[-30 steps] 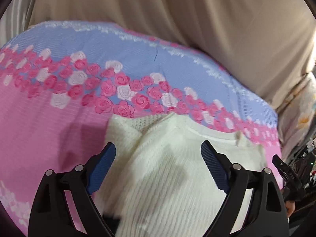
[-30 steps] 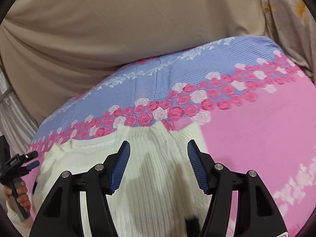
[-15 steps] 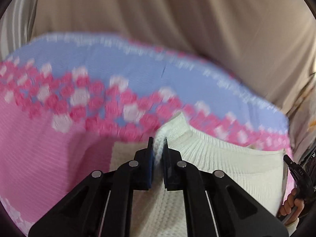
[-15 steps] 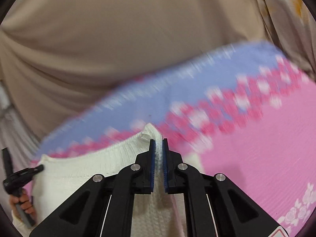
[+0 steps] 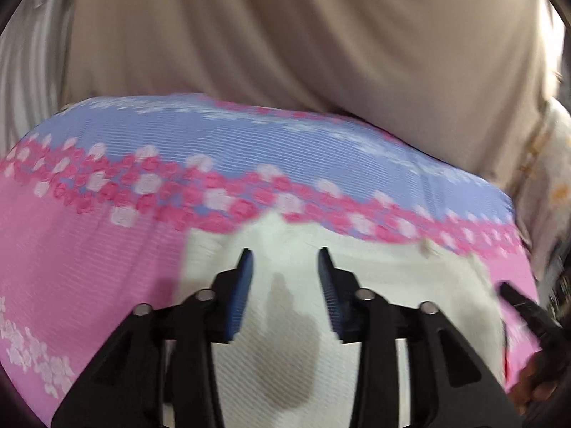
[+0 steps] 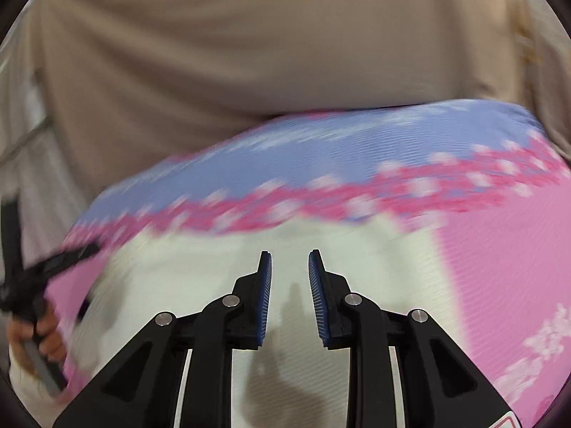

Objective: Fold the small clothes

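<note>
In the left wrist view, the left tool hung above a white knitted garment, its two blue-padded fingers parted by a moderate gap with nothing between them; only the tool's own shadow fell on the knit below. The garment lay flat on a bedsheet that was pink in its near part, lilac-blue farther back, with a band of pink and white roses running across between the two colours. The garment's far edge reached that rose band, and a small peak of knit rose at the middle of that edge. At the right margin the black frame of the other tool showed, blurred, with part of the hand holding it below. A beige curtain hung behind the bed. In the right wrist view, much smeared by motion, the right tool likewise stood over the garment, its blue fingers a little apart and gripping nothing. The white knit spread beneath and to the left of the tool, its far edge again against the rose band of the bedsheet, with bare pink sheet to the right. At the left margin the left tool's black handle appeared, gripped by a hand. The beige curtain filled the upper half.
</note>
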Tool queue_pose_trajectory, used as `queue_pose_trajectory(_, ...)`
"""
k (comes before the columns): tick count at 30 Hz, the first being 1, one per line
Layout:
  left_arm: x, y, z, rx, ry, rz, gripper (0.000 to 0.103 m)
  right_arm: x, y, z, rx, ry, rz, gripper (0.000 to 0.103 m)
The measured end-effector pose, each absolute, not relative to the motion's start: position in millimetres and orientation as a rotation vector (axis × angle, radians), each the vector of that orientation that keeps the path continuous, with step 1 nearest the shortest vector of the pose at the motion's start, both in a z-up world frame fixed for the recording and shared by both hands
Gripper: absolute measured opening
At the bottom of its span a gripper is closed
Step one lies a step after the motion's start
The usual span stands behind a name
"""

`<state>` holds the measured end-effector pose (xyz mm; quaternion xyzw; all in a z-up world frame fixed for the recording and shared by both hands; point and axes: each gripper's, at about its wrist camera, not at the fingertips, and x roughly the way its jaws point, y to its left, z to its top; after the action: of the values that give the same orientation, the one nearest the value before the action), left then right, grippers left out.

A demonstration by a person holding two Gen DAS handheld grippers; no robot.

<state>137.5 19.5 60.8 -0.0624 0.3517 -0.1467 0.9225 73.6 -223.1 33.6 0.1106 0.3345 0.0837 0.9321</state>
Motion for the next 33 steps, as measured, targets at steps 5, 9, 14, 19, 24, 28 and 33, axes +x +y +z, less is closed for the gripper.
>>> queue_pose_trajectory(5,101,-27,19,0.001,0.863,-0.448,0.041,59,-154,-2,0.067,0.779,0.289,0.024)
queue_pose_trajectory(9,87,3,-2,0.028,0.884,-0.367,0.041,29,-213,-17,0.139,0.807,0.191,0.018)
queue_pose_trajectory(14,70,61,-5,-0.008,0.91,-0.297,0.036,-21,-307,-26,0.181,0.851,-0.178,0.017)
queue_pose_trajectory(19,53,62,2,0.02,0.921,-0.255,0.035,-49,-361,-17,0.418,0.8,-0.221,0.016)
queue_pose_trajectory(24,70,51,24,-0.044,0.856,-0.26,0.042,-17,-348,13,0.353,0.685,-0.197,0.037)
queue_pose_trajectory(28,100,45,19,-0.081,0.873,-0.225,0.042,28,-345,-3,0.321,0.737,-0.197,0.049)
queue_pose_trajectory(33,109,49,7,-0.102,0.898,-0.199,0.042,29,-354,-7,0.372,0.719,-0.153,0.009)
